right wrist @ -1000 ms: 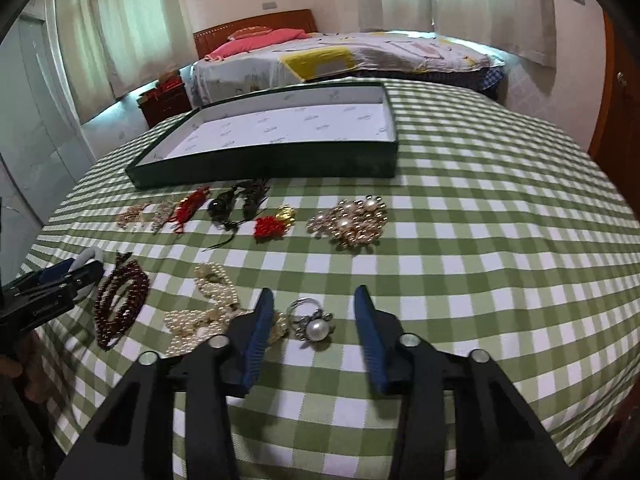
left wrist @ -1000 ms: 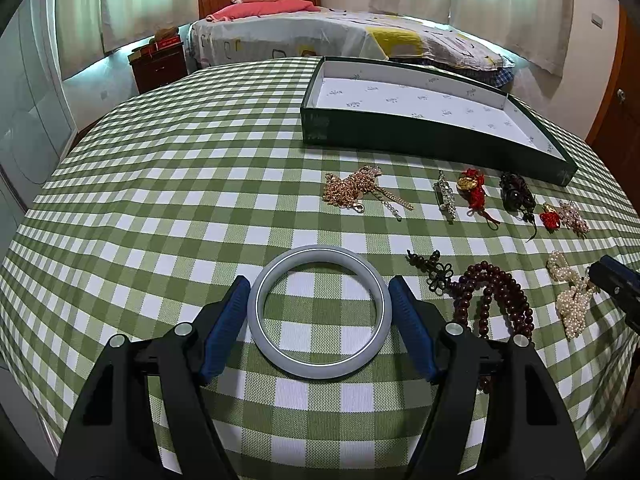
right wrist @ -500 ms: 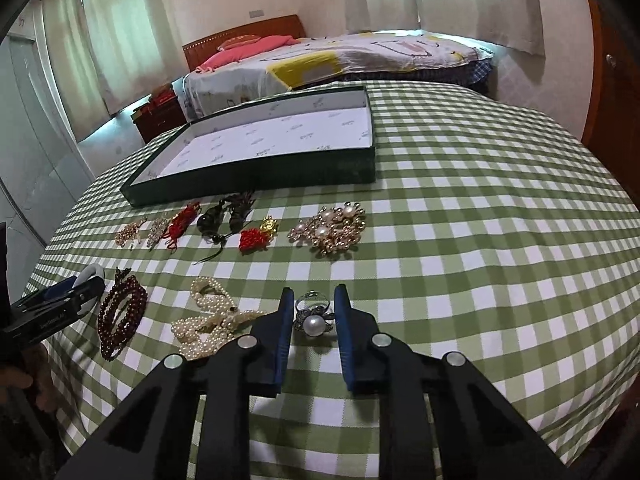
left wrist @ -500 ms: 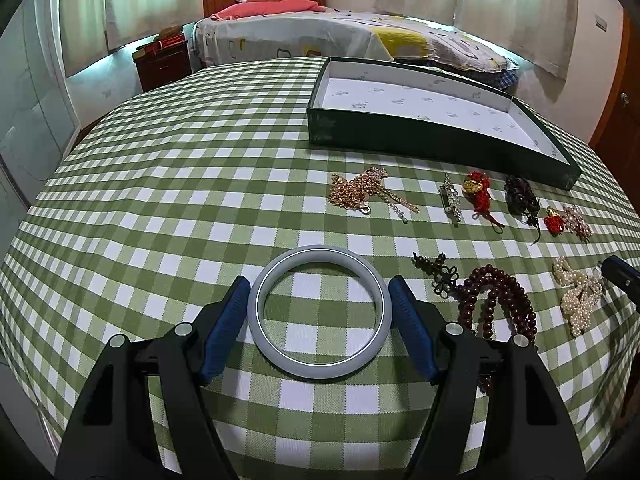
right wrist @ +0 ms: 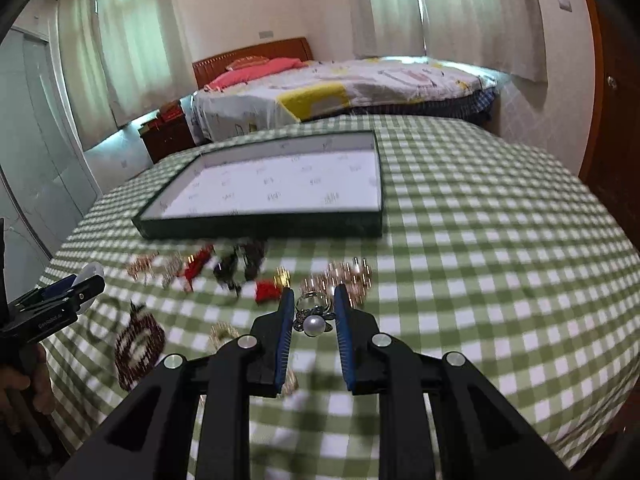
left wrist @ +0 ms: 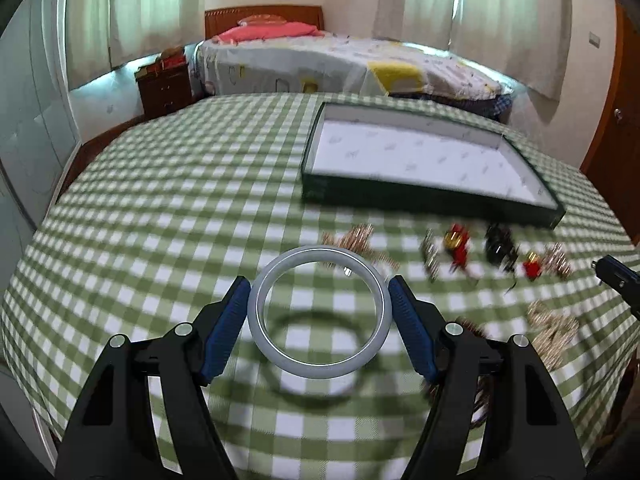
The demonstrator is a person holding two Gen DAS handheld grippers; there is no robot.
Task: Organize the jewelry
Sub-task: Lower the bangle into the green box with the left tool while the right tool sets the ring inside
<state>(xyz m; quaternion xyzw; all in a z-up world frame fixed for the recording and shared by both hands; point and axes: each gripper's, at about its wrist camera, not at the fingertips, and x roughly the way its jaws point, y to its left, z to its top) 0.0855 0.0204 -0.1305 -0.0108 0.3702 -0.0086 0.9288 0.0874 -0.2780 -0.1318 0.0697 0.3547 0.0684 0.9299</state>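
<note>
My left gripper [left wrist: 319, 304] is shut on a pale grey bangle [left wrist: 264, 332], held above the checked cloth with its shadow underneath. My right gripper [right wrist: 313, 316] is shut on a pearl ring [right wrist: 313, 325], also lifted off the table. A dark green tray [left wrist: 420, 196] with a white lining sits at the back, seen again as the tray [right wrist: 260, 232] in the right wrist view. Loose jewelry lies in front of it: a gold chain [left wrist: 352, 238], red tassel pieces [left wrist: 456, 244], a dark beaded piece [left wrist: 498, 244], a pearl cluster [right wrist: 348, 274] and a dark red bead bracelet [right wrist: 138, 340].
The round table wears a green and white checked cloth [left wrist: 160, 220]. Behind it stand a bed [left wrist: 340, 64] and a wooden nightstand [left wrist: 164, 88]. The other gripper's tip [left wrist: 616, 280] shows at the right edge; a hand [right wrist: 24, 392] holds the left tool.
The right jaws closed on the pearl ring. Both grippers then rose off the cloth, carrying the bangle and the ring; the table now looks farther away and blurred.
</note>
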